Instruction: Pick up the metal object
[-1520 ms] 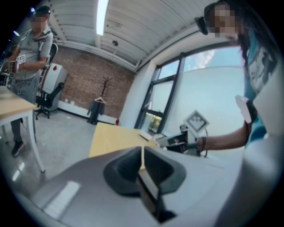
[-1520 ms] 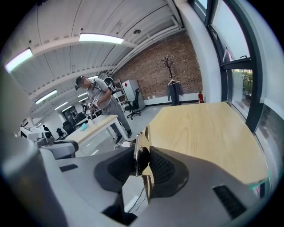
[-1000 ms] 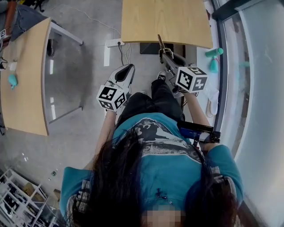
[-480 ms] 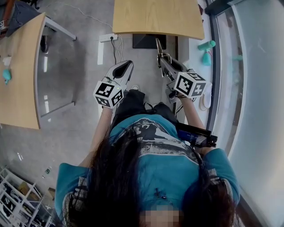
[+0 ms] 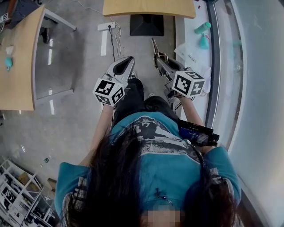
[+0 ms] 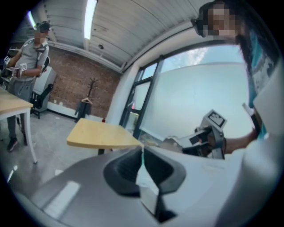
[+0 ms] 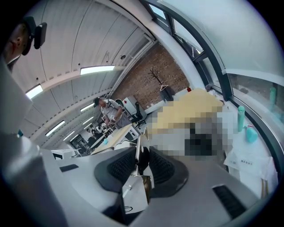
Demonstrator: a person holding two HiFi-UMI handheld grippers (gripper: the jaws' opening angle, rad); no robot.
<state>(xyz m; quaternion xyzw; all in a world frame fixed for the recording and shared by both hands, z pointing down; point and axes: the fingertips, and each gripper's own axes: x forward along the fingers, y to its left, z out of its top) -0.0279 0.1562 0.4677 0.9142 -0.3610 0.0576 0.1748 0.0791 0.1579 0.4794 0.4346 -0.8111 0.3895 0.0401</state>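
Note:
My right gripper [image 5: 159, 56] is shut on the metal object [image 5: 154, 45], a thin metal strip that sticks out past the jaw tips toward the table. In the right gripper view [image 7: 143, 150] the strip [image 7: 137, 155] stands upright between the two ribbed pads, with a dark rounded part beside it. My left gripper [image 5: 127, 62] hangs level with it to the left, over the person's dark trousers. Its jaws [image 6: 142, 148] are shut with nothing between them.
A wooden table [image 5: 148, 8] lies ahead with a black box [image 5: 146, 24] and a power strip [image 5: 106, 25] under it. A second curved table [image 5: 20, 57] stands at the left. Teal bottles [image 5: 203, 30] and papers [image 5: 191, 55] rest on the window ledge. A person [image 6: 31, 48] stands far off.
The table ahead has slid toward the top edge of the head view as the person backs away from it. Both grippers keep their places, and the right one still holds the metal strip.

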